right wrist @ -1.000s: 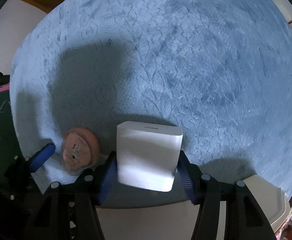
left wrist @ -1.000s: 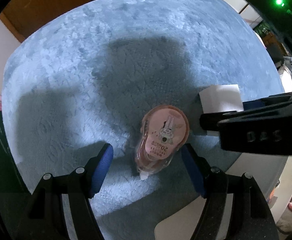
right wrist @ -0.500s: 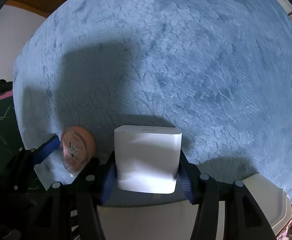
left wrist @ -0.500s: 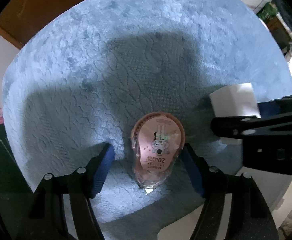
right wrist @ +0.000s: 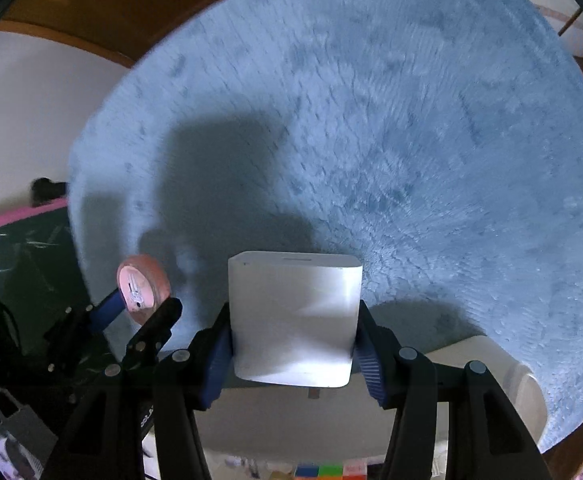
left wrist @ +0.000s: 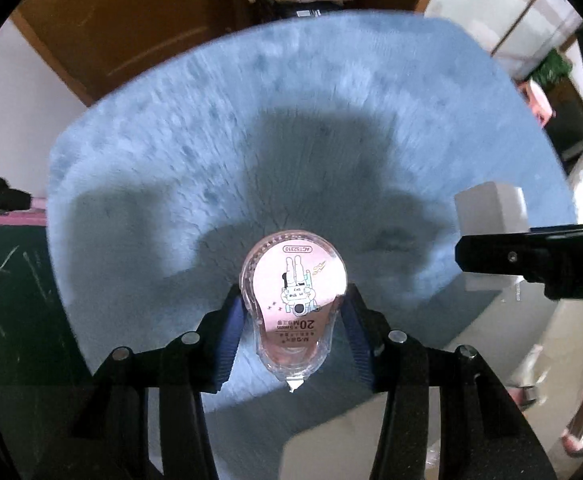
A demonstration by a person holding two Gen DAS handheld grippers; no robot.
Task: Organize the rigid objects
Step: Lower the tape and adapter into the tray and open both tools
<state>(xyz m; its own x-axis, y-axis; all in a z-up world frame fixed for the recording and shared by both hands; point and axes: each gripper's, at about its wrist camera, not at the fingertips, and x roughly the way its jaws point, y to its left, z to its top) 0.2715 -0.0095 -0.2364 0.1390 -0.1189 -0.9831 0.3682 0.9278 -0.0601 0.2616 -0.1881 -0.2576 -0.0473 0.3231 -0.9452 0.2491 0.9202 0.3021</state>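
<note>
A pink correction tape dispenser (left wrist: 291, 276) with a clear shell sits between the blue pads of my left gripper (left wrist: 292, 305). The jaws are closing and both pads press its sides, holding it above the blue rug (left wrist: 251, 128). In the right wrist view the same dispenser (right wrist: 141, 286) shows at lower left in the left gripper (right wrist: 139, 306). My right gripper (right wrist: 293, 344) is shut on a white rounded box (right wrist: 295, 320), also held off the rug. From the left wrist view the box (left wrist: 491, 208) and a right finger (left wrist: 531, 260) appear at the right edge.
A cream plastic bin (right wrist: 491, 364) lies under the right gripper at the rug's near edge, with a coloured cube (right wrist: 319, 472) below it. A dark green board (left wrist: 7, 300) borders the rug on the left, and a wooden door (left wrist: 131, 20) stands behind.
The left jaws narrowed onto the pink dispenser and lifted it off the rug. The right gripper rose and shifted with the white box still in it.
</note>
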